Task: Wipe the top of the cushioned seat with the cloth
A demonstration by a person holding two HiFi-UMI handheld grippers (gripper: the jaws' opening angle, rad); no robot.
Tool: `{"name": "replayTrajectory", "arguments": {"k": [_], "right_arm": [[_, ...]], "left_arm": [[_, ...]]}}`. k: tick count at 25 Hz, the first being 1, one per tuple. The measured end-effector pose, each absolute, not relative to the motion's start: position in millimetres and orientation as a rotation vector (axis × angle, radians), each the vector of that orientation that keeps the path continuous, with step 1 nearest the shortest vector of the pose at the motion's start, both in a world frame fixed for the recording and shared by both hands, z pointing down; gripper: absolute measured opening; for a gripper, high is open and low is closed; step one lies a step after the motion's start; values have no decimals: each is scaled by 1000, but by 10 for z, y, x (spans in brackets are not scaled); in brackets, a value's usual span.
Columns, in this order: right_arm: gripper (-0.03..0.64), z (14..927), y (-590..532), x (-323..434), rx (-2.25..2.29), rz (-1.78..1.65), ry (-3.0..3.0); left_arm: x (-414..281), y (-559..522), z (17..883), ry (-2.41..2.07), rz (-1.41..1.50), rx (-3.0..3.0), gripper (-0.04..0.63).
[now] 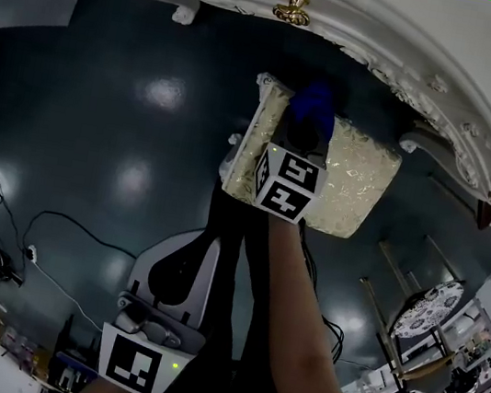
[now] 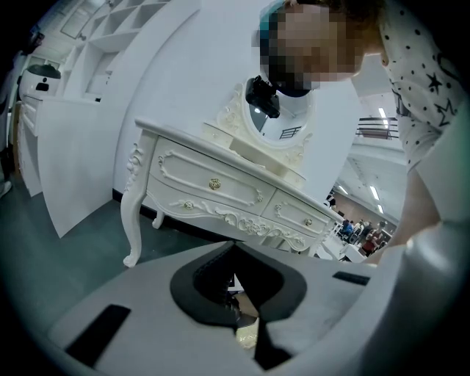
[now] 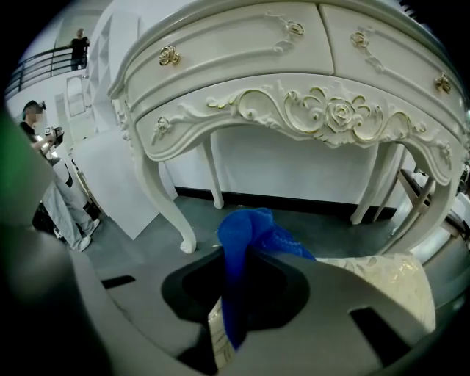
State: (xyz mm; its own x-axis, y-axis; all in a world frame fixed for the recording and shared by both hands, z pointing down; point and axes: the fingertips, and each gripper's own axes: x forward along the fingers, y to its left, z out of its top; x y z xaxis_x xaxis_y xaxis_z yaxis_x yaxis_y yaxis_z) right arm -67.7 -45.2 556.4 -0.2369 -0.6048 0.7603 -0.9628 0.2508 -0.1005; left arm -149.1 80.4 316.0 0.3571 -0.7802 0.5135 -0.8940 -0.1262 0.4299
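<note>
The right claw point(image 3: 233, 294) gripped the blue cloth point(image 3: 253, 229), which bunched up above its jaws; the cloth lay on the gold cushioned seat point(image 1: 358, 177), at the side nearest the white dressing table point(image 1: 350, 17); the left claw point(image 2: 239, 294) hung well apart from the seat, jaws together on nothing.

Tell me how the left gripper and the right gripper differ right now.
The right gripper has its jaws shut on the blue cloth; the left gripper has its jaws together with nothing between them. The right gripper is out over the gold cushioned seat, while the left gripper hangs back off the seat, above the dark floor. Both point toward the white dressing table.
</note>
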Motion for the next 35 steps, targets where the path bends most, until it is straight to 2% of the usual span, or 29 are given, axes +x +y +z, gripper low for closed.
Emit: {"name": "replayTrajectory", "arguments": {"k": [26,35], "right_arm": [[61,5623,-413,-1260,1203,776,-1994],[61,5495,-421,-1276,1070,968,-2134]], "left_arm": [[-1617,773,3170,-1512,208,1897,11],[-1361,674,3147,-1481,287,2011,11]]}}
